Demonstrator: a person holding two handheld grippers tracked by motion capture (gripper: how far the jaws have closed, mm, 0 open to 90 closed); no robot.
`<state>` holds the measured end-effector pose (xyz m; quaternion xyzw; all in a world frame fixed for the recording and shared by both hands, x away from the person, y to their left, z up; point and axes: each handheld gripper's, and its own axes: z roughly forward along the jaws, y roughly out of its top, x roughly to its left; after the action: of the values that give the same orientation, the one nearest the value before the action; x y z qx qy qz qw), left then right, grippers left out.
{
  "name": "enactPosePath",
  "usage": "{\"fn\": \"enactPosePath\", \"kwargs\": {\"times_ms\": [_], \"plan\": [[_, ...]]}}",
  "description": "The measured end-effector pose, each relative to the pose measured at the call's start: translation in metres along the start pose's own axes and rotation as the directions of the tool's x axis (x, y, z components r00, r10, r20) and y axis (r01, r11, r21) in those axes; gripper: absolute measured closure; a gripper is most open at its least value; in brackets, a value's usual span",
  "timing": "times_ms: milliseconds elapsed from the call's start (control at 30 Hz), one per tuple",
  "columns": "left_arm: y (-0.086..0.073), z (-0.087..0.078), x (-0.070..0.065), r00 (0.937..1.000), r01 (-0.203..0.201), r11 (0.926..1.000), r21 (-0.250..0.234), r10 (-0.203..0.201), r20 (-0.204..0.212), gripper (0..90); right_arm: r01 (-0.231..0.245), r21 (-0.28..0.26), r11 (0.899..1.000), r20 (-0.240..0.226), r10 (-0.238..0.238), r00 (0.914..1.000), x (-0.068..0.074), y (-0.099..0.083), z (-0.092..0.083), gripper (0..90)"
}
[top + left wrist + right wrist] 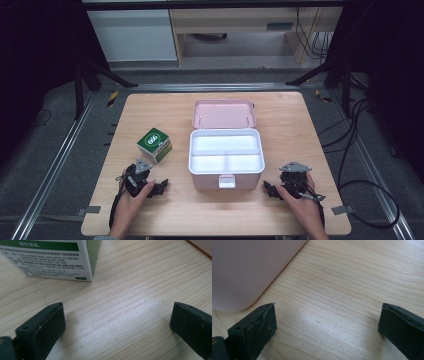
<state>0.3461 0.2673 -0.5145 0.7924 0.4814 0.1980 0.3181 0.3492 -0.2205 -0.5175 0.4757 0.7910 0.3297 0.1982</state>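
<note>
An open pink case (224,114) stands mid-table, lid tipped back, with a white divided tray (226,150) inside that holds nothing. To its left sits a small green and white carton (154,144). My left gripper (146,179) rests low on the wood near the front edge, just in front of the carton (50,260); the left gripper (117,312) has its jaws open on bare wood. My right gripper (287,181) rests by the case's front right corner (244,270). The right gripper (328,312) is open too, with nothing between its jaws.
The wooden table (290,130) has bare room left and right of the case. Cables (360,150) lie on the floor to the right, metal rails and stand legs frame the table, and furniture stands behind it.
</note>
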Motion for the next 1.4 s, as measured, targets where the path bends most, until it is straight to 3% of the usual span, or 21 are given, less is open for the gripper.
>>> {"fn": "enactPosePath", "kwargs": {"times_ms": [300,500,667,767,867,967,1067,1167,1267,1333,1400], "plan": [[0.001,-0.004,-0.006,0.9996,-0.028,0.9991,-0.030,0.028,0.006,4.6,-0.001,-0.001,1.000,-0.004,0.001,1.0000,0.000,0.000,0.000,2.6],[0.002,-0.016,-0.029,0.9961,-0.069,0.9961,-0.055,0.072,0.050,4.8,-0.015,-0.021,1.000,-0.015,0.015,0.9998,0.005,-0.003,-0.009,11.8],[0.007,-0.019,-0.053,0.9829,-0.136,0.9876,-0.078,0.144,0.115,5.0,0.027,-0.043,0.999,-0.070,-0.030,0.9971,0.017,-0.005,-0.022,16.4],[0.008,-0.016,-0.062,0.9759,-0.165,0.9837,-0.070,0.173,0.132,6.1,0.038,-0.063,0.997,-0.087,-0.044,0.9953,0.023,-0.003,-0.025,18.0],[0.011,-0.016,-0.067,0.9733,-0.157,0.9839,-0.086,0.169,0.156,8.3,0.056,-0.076,0.996,-0.098,-0.063,0.9931,0.028,0.000,-0.026,19.0],[0.014,-0.017,-0.075,0.9662,-0.188,0.9781,-0.090,0.200,0.162,14.6,0.078,-0.087,0.993,-0.111,-0.087,0.9900,0.033,0.002,-0.028,20.9],[0.018,-0.018,-0.084,0.9619,-0.171,0.9785,-0.115,0.191,0.195,16.3,0.090,-0.113,0.989,-0.131,-0.105,0.9858,0.038,0.006,-0.032,22.1],[0.023,-0.016,-0.094,0.9553,-0.187,0.9740,-0.128,0.211,0.208,19.1,0.111,-0.138,0.984,-0.154,-0.132,0.9792,0.045,0.011,-0.034,24.1],[0.028,-0.014,-0.103,0.9560,-0.182,0.9732,-0.141,0.209,0.206,20.3,0.132,-0.143,0.981,-0.156,-0.154,0.9757,0.052,0.014,-0.035,24.3],[0.029,-0.012,-0.107,0.9625,-0.191,0.9721,-0.136,0.213,0.168,20.0,0.128,-0.151,0.980,-0.162,-0.152,0.9750,0.054,0.016,-0.036,24.7],[0.030,-0.011,-0.110,0.9616,-0.183,0.9720,-0.147,0.208,0.179,20.0,0.130,-0.155,0.979,-0.168,-0.156,0.9734,0.056,0.017,-0.036,24.5]]}}
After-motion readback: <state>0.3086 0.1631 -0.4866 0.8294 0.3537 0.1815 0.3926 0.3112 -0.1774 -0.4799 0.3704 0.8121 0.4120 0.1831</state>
